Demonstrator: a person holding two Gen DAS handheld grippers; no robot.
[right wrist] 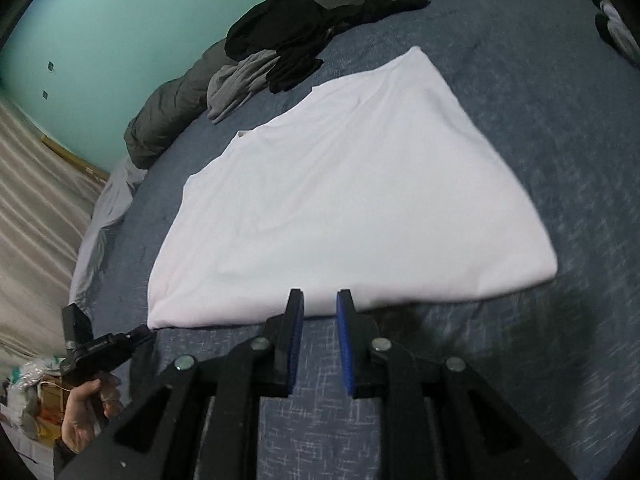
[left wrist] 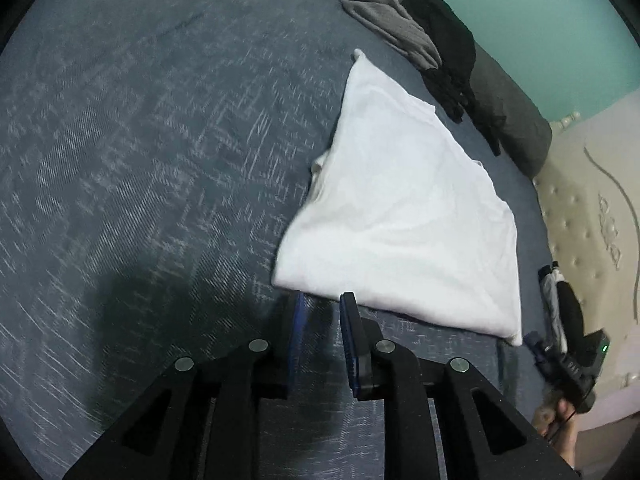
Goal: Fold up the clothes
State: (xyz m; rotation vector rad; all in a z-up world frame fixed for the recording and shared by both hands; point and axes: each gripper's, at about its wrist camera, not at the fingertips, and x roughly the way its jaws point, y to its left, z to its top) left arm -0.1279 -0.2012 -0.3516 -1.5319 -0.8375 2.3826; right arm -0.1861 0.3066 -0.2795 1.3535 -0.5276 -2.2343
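1. A white T-shirt (left wrist: 404, 208) is lying folded and flat on the blue-grey bedspread (left wrist: 140, 140), with the collar edge showing along one side.
2. The left claw (left wrist: 322, 300) is hovering just in front of the shirt's near edge, its blue-padded fingers (left wrist: 298, 320) standing slightly apart and gripping nothing.
3. The right claw (right wrist: 320, 298) is sitting at the near hem of the T-shirt (right wrist: 340, 200), its fingers likewise parted with only a narrow gap; whether the tips are touching the cloth cannot be told.
4. In the right wrist view the left claw (right wrist: 138, 334) is appearing at the shirt's near-left corner, held by a bare hand (right wrist: 86, 412) (its fingers are too small there to judge).
5. Beyond the shirt, a grey garment (right wrist: 236, 84) and a black garment (right wrist: 280, 40) are lying heaped together against a dark grey rolled quilt (right wrist: 168, 116), near the teal wall (right wrist: 120, 20).
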